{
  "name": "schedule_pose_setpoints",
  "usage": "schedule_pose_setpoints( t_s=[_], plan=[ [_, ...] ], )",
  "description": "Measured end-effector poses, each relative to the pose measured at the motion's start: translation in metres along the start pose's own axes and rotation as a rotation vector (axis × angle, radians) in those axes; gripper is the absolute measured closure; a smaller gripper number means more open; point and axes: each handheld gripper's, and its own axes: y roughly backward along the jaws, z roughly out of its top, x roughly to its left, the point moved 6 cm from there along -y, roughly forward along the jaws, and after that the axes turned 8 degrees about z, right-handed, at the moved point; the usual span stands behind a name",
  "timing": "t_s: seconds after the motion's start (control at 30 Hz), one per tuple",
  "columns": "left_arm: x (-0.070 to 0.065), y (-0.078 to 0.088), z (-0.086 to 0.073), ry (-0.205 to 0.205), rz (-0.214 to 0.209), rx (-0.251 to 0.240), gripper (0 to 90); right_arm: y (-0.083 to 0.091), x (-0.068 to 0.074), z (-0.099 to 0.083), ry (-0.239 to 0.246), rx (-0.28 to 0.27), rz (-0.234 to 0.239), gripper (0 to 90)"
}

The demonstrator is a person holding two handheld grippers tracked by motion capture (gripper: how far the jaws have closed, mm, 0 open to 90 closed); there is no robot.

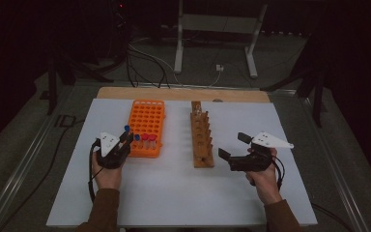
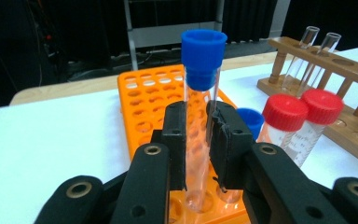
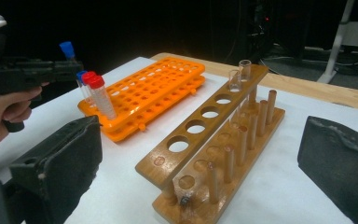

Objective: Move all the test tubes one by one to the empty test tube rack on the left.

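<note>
Nearest the person, the left gripper (image 2: 196, 140) has its two black jaws clamped on a clear plastic test tube with a blue screw cap (image 2: 202, 93), gripping the glassy body well below the cap. The tube stands upright, its foot at a near-corner hole of the orange plastic grid rack (image 2: 151, 93); I cannot tell whether it is seated or just lifted. My judgement is that the step is drawing this tube out of the rack. To do it well, pull straight up along the tube's own axis, with no tilt, so the foot clears the hole without levering the light rack off the white table board (image 1: 174, 193). Keep the grip firm, since smooth plastic can slip.

Just beside it stand two red-capped tubes (image 2: 303, 121) and another blue-capped tube (image 2: 251, 120); keep the jaws off them.

The right gripper (image 1: 233, 146) hovers with jaws wide apart, holding nothing, beside the near end of the wooden two-tier tube stand (image 3: 214, 140). Two uncapped clear tubes (image 3: 240, 74) sit at the stand's far end.
</note>
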Motion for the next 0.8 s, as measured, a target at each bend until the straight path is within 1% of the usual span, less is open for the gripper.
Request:
schedule_pose_setpoints(
  t_s=[0.07, 0.13, 0.27, 0.37, 0.47, 0.57, 0.7, 0.77, 0.8],
  plan=[
    [0.000, -0.002, -0.003, -0.002, 0.000, 0.009, 77.6, -0.001, 0.000, 0.000, -0.001, 0.003, 0.001, 0.3],
    [-0.001, -0.005, -0.007, -0.010, -0.001, 0.034, 77.6, -0.002, 0.000, -0.001, -0.001, 0.005, 0.003, 0.3],
    [-0.005, -0.010, -0.015, -0.056, -0.003, 0.097, 77.9, -0.002, 0.001, -0.002, -0.002, 0.010, 0.005, 0.4],
    [-0.008, -0.012, -0.018, -0.089, -0.006, 0.117, 78.1, -0.002, 0.001, -0.003, 0.001, 0.012, 0.005, 0.4],
    [-0.007, -0.012, -0.020, -0.086, -0.015, 0.136, 78.3, -0.002, 0.000, -0.004, 0.000, 0.016, 0.005, 0.4],
    [-0.007, -0.013, -0.024, -0.094, -0.021, 0.165, 78.3, -0.003, 0.001, -0.004, -0.003, 0.017, 0.006, 0.4],
    [-0.006, -0.014, -0.025, -0.073, -0.024, 0.174, 77.6, -0.003, 0.002, -0.005, 0.000, 0.019, 0.008, 0.4],
    [-0.005, -0.012, -0.025, -0.062, -0.030, 0.176, 75.4, -0.003, 0.002, -0.005, -0.001, 0.019, 0.008, 0.4],
    [-0.004, -0.011, -0.025, -0.058, -0.027, 0.180, 71.6, -0.003, 0.002, -0.005, -0.001, 0.019, 0.008, 0.4]
  ],
)
